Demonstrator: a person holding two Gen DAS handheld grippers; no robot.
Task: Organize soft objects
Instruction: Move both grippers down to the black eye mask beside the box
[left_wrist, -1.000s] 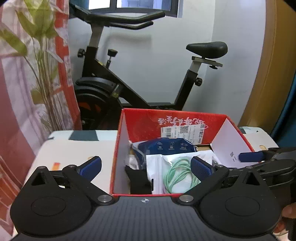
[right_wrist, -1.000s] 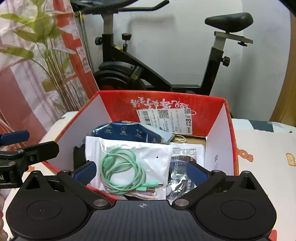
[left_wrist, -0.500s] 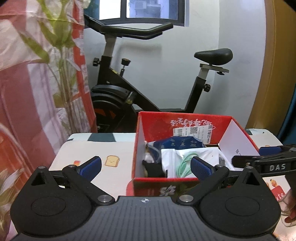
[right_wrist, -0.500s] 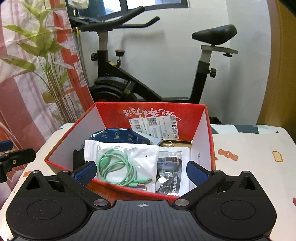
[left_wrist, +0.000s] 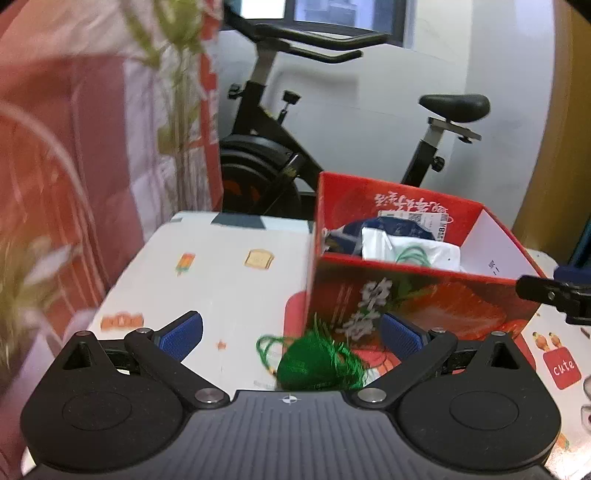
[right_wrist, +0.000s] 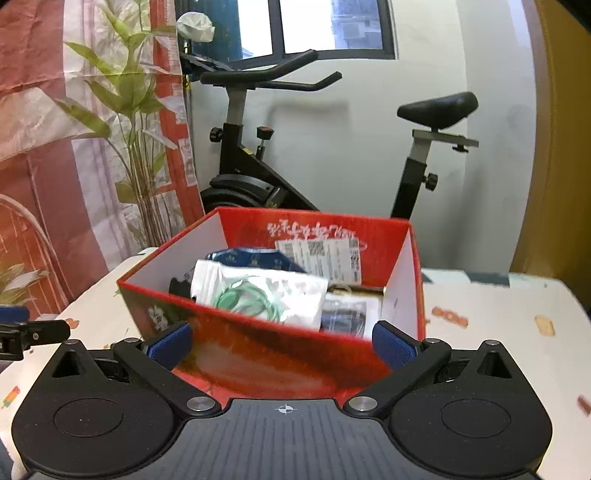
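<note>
Both tools stand wide apart at the blue pads and hold nothing. Between the pads of the left tool (left_wrist: 290, 334) lies a small green tasselled soft pouch with a green cord loop (left_wrist: 316, 363), resting on the white cartoon-printed desk (left_wrist: 221, 280) just in front of the near left corner of the open red cardboard box (left_wrist: 413, 302); the pouch touches neither pad. Its tassel threads spread up against the box's printed front wall, and its cord curls off to the left on the desk.

Inside the box, a white plastic bag holding a coiled mint-green cable (right_wrist: 258, 295) lies on top, with a dark blue flat packet (right_wrist: 251, 258) behind it and a black-and-white packet (right_wrist: 347, 314) beside it on the right. A white shipping label (right_wrist: 321, 254) sticks to the inner back wall.

From the right wrist view, the right tool (right_wrist: 282, 341) hangs close to the box's near wall, its pads framing that wall from either side without touching it. Each tool's tip shows at the edge of the other's view.

Beyond the desk stands a black exercise bike (right_wrist: 258, 173) against a white wall, with a red-and-white curtain printed with green leaves (right_wrist: 92, 129) on the left. This left wrist view is motion-blurred at that side.
</note>
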